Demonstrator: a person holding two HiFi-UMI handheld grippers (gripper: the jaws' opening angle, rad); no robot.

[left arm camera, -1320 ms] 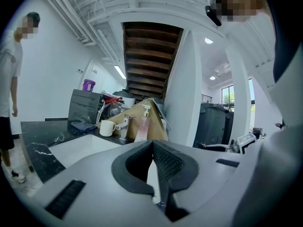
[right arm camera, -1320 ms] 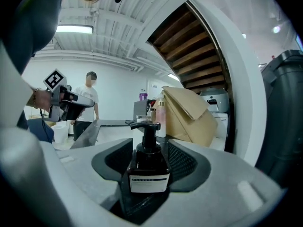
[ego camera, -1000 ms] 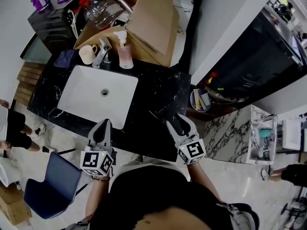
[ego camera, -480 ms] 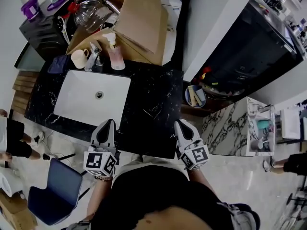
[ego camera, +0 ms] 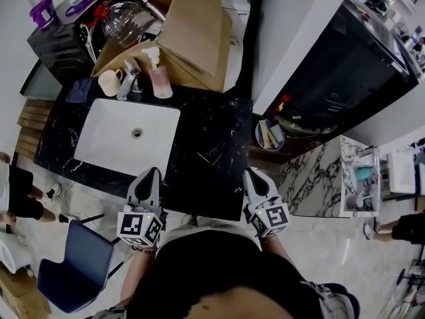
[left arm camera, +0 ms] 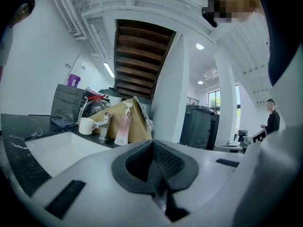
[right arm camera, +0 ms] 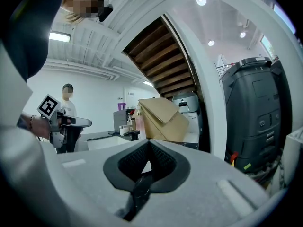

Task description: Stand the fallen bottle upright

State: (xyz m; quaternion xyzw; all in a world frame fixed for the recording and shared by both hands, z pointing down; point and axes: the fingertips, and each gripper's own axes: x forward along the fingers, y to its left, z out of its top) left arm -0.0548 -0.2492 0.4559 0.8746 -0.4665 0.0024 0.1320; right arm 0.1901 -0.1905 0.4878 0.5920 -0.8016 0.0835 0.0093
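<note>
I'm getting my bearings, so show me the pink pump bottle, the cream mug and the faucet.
pink pump bottle (ego camera: 161,83): head view, body
cream mug (ego camera: 107,84): head view, side wall
faucet (left arm camera: 103,126): left gripper view, body

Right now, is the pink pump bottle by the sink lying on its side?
No, the pink pump bottle stands upright beside the faucet, with its pump head at the top.

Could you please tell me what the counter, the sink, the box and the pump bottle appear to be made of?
The counter looks like polished stone, perhaps marble: black with white veins. The sink is probably glazed ceramic: smooth, uniform white. The box is cardboard: matte brown, folded flaps. The bottle seems translucent plastic, pinkish, with a white pump.
</note>
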